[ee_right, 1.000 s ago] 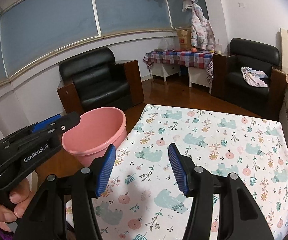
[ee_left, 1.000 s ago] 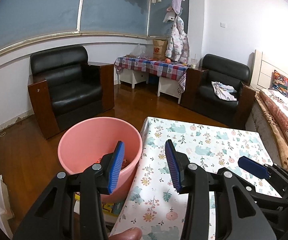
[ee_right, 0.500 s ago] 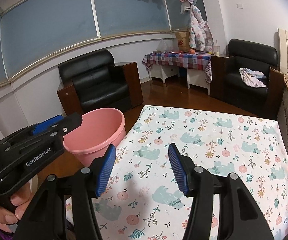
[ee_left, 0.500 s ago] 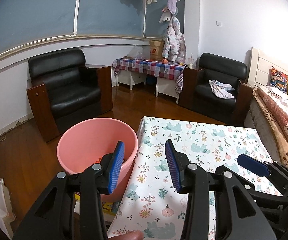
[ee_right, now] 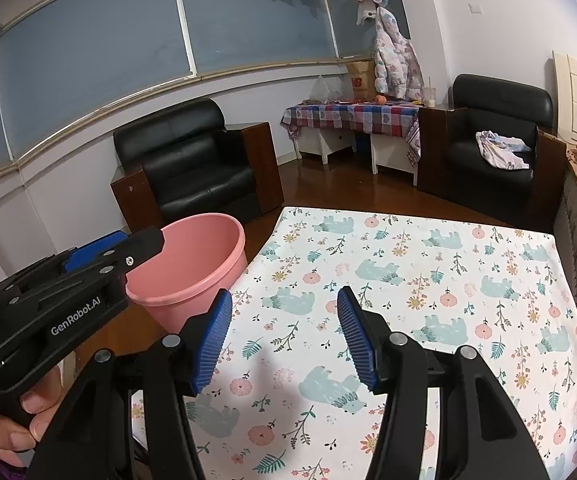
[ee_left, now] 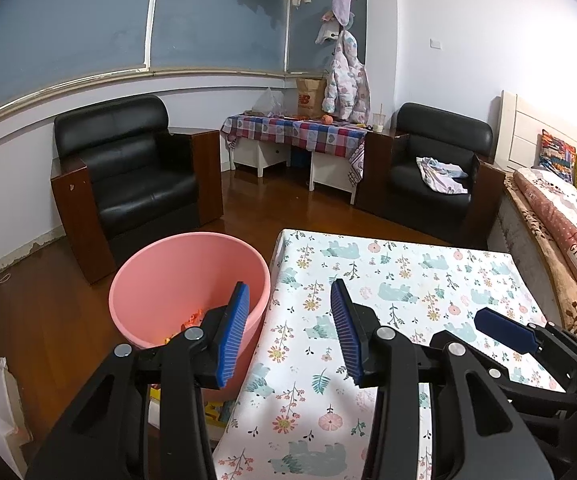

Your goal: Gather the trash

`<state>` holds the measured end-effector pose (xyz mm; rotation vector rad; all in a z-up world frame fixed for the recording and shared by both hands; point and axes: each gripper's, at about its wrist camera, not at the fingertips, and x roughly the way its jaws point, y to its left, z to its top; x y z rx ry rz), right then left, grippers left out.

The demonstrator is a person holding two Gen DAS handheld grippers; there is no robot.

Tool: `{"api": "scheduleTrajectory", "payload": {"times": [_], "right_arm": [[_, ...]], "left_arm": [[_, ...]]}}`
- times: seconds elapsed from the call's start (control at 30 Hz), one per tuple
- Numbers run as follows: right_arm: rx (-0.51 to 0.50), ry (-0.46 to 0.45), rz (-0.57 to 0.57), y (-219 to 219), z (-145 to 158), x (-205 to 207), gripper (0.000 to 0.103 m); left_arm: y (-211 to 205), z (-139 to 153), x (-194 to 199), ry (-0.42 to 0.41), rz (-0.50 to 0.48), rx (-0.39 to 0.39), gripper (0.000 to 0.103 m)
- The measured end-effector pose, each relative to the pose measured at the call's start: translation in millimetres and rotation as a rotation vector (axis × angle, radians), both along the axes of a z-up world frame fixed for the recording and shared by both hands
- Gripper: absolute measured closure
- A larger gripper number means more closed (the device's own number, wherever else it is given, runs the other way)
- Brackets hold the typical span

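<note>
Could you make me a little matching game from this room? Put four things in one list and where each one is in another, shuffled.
Things:
1. pink bucket
2. crumpled cloth
3. puffy jacket
4. paper bag

Places:
A. on the checked tablecloth by the window
B. on the floor beside the floral table
C. hanging in the corner
D. on the seat of the right-hand black armchair

Pairs: 1-B, 2-D, 3-C, 4-A

Pink bin [ee_left: 160, 280] upright beside table; orange trash [ee_left: 192, 318] inside.
</note>
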<state>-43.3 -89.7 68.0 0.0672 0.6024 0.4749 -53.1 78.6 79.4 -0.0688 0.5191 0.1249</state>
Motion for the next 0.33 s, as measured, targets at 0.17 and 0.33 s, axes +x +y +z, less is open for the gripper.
{"api": "scheduleTrajectory", "payload": {"times": [0.17, 0.33], "right_arm": [[0.000, 0.005, -0.014, -2.2, -2.2, 4.6, 0.049], [-0.006, 0.012, -0.043, -3.6, -4.8, 10.6, 0.049]], "left_arm": [[-1.7, -1.0, 1.4, 0.008, -0.002, 0.003, 0.060], [-4.8, -4.3, 4.1, 0.026, -0.018, 0.004, 0.060]]}}
